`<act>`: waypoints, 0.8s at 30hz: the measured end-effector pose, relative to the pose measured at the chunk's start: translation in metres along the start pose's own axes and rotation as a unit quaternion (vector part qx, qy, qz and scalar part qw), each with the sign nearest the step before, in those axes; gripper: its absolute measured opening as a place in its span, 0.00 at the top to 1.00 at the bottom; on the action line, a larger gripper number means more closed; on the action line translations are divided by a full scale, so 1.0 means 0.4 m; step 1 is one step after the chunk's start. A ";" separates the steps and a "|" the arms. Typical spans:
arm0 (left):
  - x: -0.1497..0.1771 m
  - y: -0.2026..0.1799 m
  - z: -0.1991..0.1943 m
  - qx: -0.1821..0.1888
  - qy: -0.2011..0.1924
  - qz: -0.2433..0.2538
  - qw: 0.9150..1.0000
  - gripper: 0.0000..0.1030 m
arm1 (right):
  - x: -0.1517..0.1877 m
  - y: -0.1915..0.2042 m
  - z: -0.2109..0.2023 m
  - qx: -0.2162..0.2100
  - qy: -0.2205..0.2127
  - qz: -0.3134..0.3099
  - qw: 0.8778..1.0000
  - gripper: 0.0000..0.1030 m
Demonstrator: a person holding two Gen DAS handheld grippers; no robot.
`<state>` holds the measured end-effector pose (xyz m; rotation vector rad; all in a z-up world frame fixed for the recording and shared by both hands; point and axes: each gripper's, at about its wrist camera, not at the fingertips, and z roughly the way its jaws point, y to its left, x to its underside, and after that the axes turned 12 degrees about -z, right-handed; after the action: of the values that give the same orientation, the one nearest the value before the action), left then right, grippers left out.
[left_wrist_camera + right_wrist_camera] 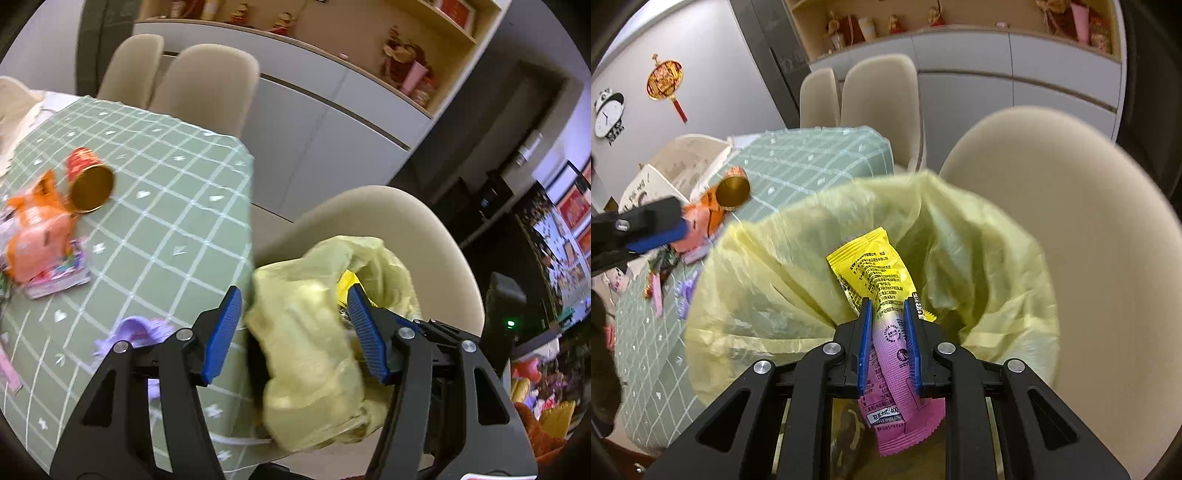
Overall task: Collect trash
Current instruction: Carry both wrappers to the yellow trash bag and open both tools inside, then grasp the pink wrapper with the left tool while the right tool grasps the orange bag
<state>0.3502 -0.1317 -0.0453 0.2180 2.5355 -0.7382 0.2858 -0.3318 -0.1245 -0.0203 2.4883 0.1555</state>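
R gripper [887, 308] clamped on wrapper, poised over bag mouth; L gripper [293, 328] wide, unloaded.

R pads pinch yellow-to-pink snack wrapper [882, 295] at mid-length; long axis runs fwd along fingers, yellow end pointing into mouth of yellow trash bag [768, 273], pink end trailing back under jaws. Bag directly below and ahead of R fingertips, sitting on beige chair [1071, 206] just beside table [166, 229]. Likely next: release straight down into opening. L jaws apart, straddling near bag rim w/o pressing it. Remaining trash, red-gold can [90, 182] and orange packet [37, 236], on table, L side nearer.
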 end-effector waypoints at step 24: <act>0.002 0.513 -0.370 -0.105 -0.121 -0.136 0.978 0.44 | -0.169 0.311 -0.107 0.033 -0.088 -0.089 0.992 0.56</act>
<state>0.3466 0.1210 -0.0318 -0.2798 2.4073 -0.5503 0.3076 -0.2150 -0.0366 -0.1915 2.3015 -0.0006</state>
